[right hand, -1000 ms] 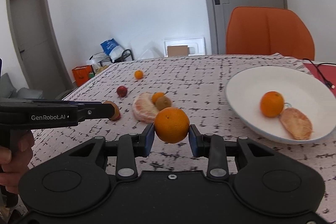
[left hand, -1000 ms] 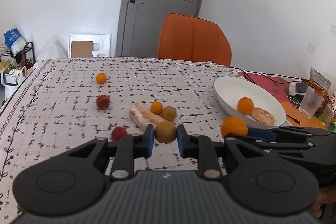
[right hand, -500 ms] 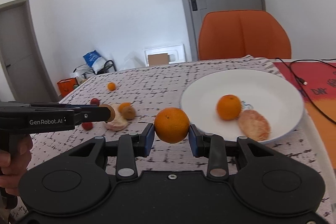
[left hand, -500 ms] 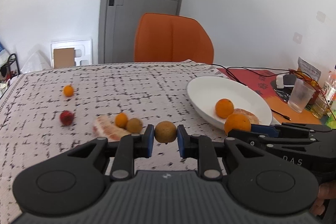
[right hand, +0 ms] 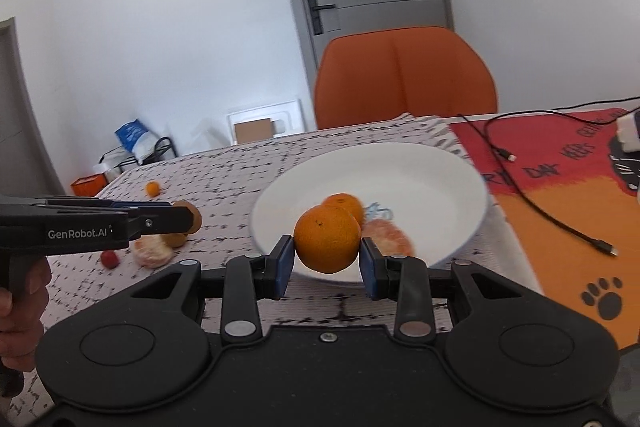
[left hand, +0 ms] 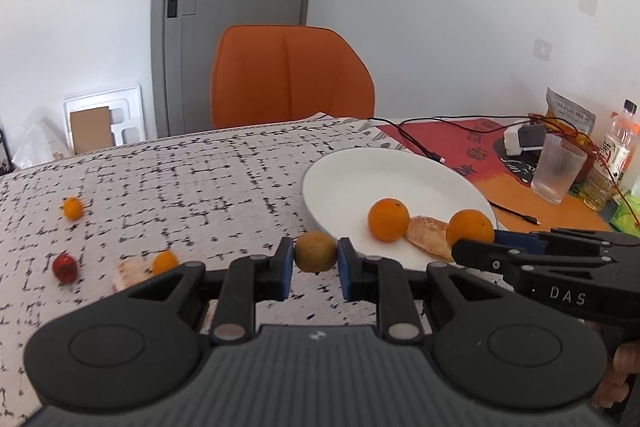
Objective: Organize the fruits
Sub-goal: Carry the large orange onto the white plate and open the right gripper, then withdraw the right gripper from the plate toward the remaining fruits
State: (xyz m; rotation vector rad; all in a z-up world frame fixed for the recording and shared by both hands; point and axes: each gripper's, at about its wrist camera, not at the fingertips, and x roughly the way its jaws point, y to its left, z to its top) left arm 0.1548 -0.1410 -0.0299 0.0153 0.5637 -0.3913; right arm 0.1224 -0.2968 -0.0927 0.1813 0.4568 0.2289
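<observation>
In the left wrist view, our left tool [left hand: 315,263] pinches a brown kiwi [left hand: 315,251] between its blue pads. Just ahead and to its right lies the white plate [left hand: 360,175] on the counter [left hand: 200,179], holding an orange [left hand: 389,219].

In the right wrist view, our right tool [right hand: 327,261] grips a large orange [right hand: 327,243], the plate [right hand: 420,167] directly beyond it.

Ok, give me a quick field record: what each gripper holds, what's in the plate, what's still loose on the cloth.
left gripper: shut on the brown fruit
right gripper: shut on the orange, near the plate's front rim
plate: white, holds one whole orange and a peeled orange
loose on the cloth: small orange fruit, red fruit, peeled segments, another small orange fruit
</observation>
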